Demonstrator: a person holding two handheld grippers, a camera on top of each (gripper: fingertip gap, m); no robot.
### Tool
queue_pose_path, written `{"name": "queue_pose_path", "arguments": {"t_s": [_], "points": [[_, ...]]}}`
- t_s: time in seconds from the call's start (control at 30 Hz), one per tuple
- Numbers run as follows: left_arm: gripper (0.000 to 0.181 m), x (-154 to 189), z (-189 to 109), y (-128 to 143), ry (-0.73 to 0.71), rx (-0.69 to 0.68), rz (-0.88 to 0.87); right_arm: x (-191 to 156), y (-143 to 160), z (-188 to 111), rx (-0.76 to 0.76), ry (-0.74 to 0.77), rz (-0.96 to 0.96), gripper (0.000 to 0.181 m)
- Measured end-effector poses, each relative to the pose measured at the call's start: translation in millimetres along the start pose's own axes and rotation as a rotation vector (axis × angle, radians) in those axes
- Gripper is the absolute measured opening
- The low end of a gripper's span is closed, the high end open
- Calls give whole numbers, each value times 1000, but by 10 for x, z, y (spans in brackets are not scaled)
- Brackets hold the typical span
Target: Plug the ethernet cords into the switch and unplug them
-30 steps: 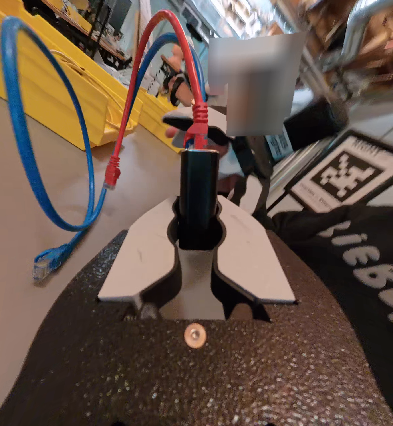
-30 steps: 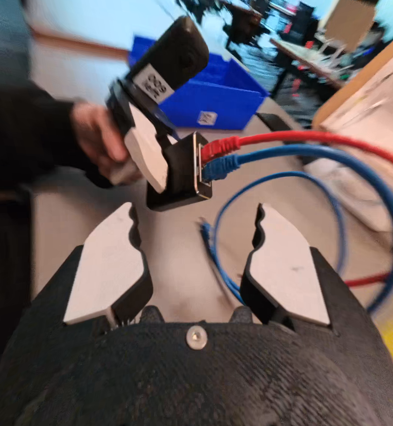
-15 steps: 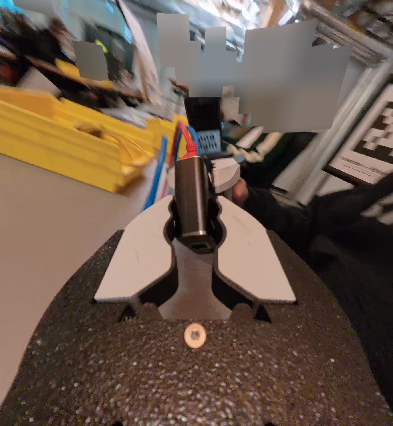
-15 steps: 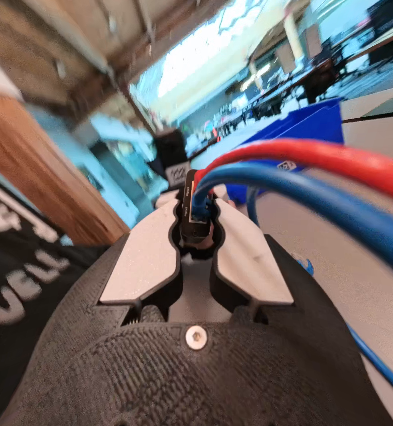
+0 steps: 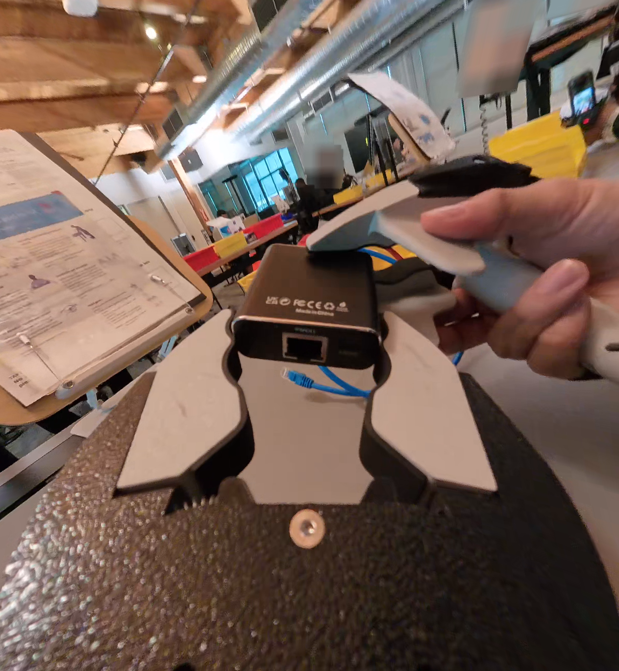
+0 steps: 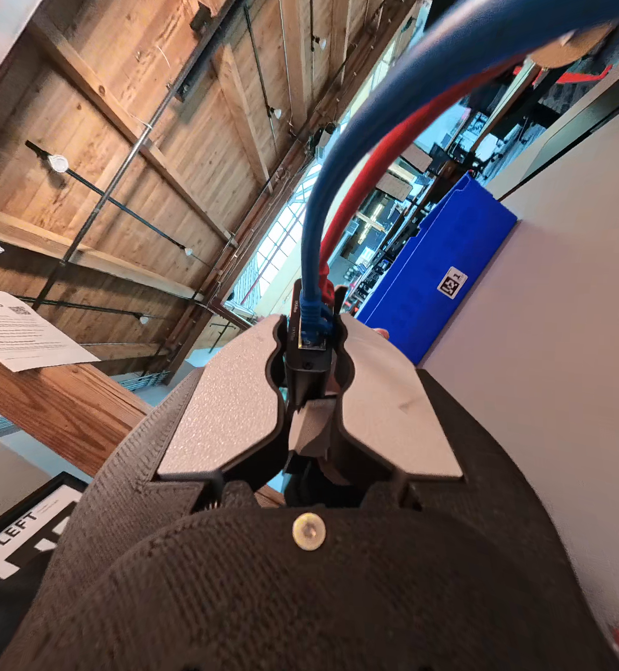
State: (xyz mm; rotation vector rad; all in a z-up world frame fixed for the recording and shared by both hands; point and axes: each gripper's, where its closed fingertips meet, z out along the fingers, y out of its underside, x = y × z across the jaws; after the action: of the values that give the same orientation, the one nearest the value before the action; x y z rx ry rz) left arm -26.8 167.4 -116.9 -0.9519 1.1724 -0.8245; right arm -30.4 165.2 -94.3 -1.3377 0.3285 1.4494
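— What do the left tongs see?
— The left gripper (image 5: 306,326) hugs the black switch (image 5: 311,287) between its two tips, one on each side. An empty hole faces us. A hand (image 5: 555,254) holds other tongs, and one grey finger (image 5: 340,232) lies on the switch's far end. A loose blue plug (image 5: 300,379) lies on the table (image 5: 555,417) below.
— And the right tongs?
— The right gripper (image 6: 310,348) is squeezed tight on the switch (image 6: 308,366), right at its tips. A blue cord (image 6: 311,254) and a red cord (image 6: 348,210) are plugged in.
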Motion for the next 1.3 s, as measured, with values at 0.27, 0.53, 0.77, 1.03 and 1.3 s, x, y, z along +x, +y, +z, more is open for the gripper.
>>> {"name": "queue_pose_path", "arguments": {"t_s": [0.27,0.53,0.77,1.03,1.3], "points": [[71,-42,-36,-62,-44,78,19,1,76,18,-26,19,-44,23],[70,-39,-31,47,1,23,-12,73,88,18,-78,73,-130,24],[69,-157,-55,61,-10,52,-168,128,-65,-21,8,76,-142,31],[69,-243,-64,108,-66,28,-140,142,-4,16,34,36,-81,25],[68,-194,-27,137,-110,-15,-65,212,-54,7,122,42,-1,14]]}}
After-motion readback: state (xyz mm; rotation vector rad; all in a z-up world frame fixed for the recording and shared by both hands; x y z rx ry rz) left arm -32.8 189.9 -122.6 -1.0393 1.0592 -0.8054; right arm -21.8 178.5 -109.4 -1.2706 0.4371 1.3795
